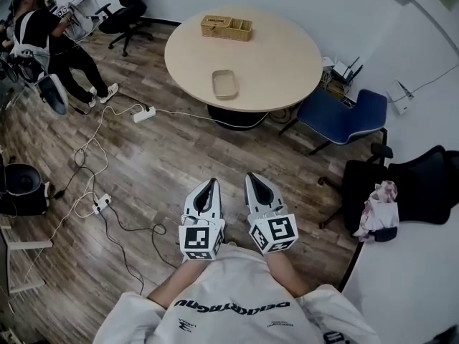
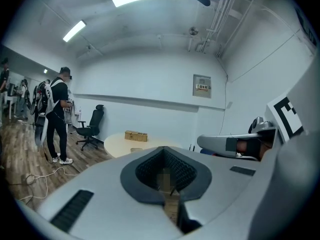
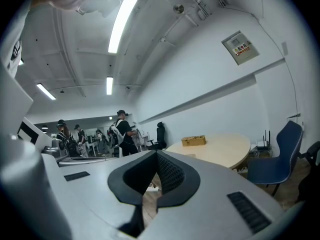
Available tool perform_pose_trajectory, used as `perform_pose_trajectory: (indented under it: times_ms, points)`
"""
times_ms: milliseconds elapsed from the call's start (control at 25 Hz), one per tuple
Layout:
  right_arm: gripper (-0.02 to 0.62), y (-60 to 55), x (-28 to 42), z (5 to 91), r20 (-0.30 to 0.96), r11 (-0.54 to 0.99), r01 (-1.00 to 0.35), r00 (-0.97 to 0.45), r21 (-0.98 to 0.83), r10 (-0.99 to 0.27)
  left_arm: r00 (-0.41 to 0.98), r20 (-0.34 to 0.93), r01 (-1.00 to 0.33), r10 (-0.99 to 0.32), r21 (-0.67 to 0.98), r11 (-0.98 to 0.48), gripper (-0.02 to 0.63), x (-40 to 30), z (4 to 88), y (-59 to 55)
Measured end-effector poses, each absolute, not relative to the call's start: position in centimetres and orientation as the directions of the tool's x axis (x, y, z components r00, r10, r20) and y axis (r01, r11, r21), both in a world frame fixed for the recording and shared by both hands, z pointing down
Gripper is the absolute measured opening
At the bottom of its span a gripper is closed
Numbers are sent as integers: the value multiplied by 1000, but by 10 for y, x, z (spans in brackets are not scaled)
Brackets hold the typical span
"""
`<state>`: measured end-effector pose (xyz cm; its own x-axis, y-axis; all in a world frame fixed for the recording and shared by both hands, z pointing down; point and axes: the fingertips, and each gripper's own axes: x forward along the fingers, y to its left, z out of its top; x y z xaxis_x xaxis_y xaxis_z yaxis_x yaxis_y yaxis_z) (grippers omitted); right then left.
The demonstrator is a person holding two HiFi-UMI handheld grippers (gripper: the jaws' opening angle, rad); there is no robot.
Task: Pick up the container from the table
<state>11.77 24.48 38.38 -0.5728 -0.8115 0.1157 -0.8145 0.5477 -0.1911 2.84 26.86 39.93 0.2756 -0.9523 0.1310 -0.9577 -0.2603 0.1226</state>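
Observation:
A shallow beige container [image 1: 224, 84] lies near the middle of the round table [image 1: 280, 63], far ahead of both grippers. A wicker box [image 1: 226, 28] stands at the table's far edge. My left gripper [image 1: 208, 185] and right gripper [image 1: 256, 180] are held side by side close to my body, above the wooden floor, both shut and empty. The left gripper view looks past the left gripper [image 2: 162, 149] to the container [image 2: 136, 150] and the wicker box [image 2: 136, 135] in the distance. Beyond the right gripper [image 3: 156, 153] the right gripper view shows the container [image 3: 191, 155] and the wicker box [image 3: 193, 141].
A blue chair [image 1: 344, 113] stands right of the table, and a black chair [image 1: 409, 185] with a cloth on it is nearer on the right. Cables and a power strip [image 1: 143, 114] trail across the floor on the left. A person [image 1: 50, 34] stands at far left.

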Motion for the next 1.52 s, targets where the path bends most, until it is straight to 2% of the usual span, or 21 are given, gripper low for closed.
perform_pose_trajectory:
  times_ms: [560, 840, 1240, 1520]
  points:
    - [32, 56, 50, 368, 156, 486, -857, -511, -174, -845, 343, 140, -934, -929, 159, -320, 15, -44, 383, 72]
    - [32, -7, 30, 361, 151, 460, -875, -480, -148, -864, 385, 140, -917, -912, 174, -360, 15, -63, 380, 11]
    - [32, -58, 26, 385, 225, 422, -892, -450, -164, -864, 388, 186, -913, -903, 209, -350, 15, -69, 398, -46]
    - [32, -108, 40, 401, 259, 439, -876, -479, -199, -839, 380, 255, -921, -889, 195, -338, 15, -51, 416, -91]
